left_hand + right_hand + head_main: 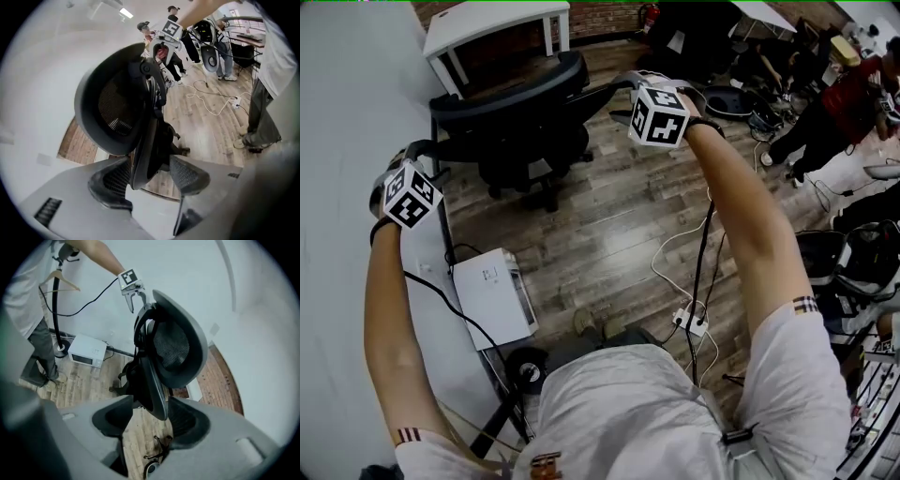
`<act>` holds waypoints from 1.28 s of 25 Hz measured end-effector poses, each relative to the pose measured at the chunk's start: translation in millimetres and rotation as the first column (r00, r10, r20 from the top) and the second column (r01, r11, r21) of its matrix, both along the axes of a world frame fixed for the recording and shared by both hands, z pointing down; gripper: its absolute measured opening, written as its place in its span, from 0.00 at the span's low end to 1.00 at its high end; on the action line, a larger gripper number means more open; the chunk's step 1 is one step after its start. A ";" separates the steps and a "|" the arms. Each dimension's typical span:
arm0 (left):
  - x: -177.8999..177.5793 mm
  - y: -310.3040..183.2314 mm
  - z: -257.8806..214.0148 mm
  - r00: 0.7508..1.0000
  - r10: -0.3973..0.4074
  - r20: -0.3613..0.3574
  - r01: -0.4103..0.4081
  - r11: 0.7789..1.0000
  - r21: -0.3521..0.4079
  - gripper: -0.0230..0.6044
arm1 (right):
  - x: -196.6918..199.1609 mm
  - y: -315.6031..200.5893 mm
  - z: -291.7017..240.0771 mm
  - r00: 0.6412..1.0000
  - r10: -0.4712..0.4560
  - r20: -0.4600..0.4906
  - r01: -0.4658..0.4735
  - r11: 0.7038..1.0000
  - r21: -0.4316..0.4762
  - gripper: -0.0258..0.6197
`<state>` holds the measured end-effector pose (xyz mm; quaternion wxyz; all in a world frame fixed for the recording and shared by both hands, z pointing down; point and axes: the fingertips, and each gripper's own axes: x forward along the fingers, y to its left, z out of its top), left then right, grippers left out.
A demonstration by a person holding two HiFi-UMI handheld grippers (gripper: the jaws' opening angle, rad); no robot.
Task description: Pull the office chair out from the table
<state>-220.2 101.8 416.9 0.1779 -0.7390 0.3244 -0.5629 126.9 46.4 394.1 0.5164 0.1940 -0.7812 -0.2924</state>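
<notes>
While the chair (511, 122) stands on the floor clear of the white table (487, 23), its backrest spans from left gripper (405, 164) to right gripper (628, 94). In the left gripper view, the fingers (110, 180) gape with the backrest edge upright between them, ungripped. The right gripper view shows the same, equally near.

The office chair (520, 131) is black. It stands upright on the wooden floor (609, 234), on a foot with short legs (530, 183) that spread out at the bottom. Its back (117, 108) is big and round, with net in the middle and a smooth dark rim. A thin, curved armrest (152, 385) sticks out on each side. The table (487, 21) is white, with a flat top and white legs, and it stands at the far edge of the floor. The chair is just in front of the table's near edge, with its back on the side away from the table. I cannot tell if they touch.
</notes>
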 end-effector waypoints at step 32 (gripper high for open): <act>166.3 228.6 -133.1 0.326 0.144 -0.934 0.169 0.964 0.207 0.12 | -109.3 258.2 -86.2 0.627 0.058 0.777 -0.058 0.998 -0.027 0.09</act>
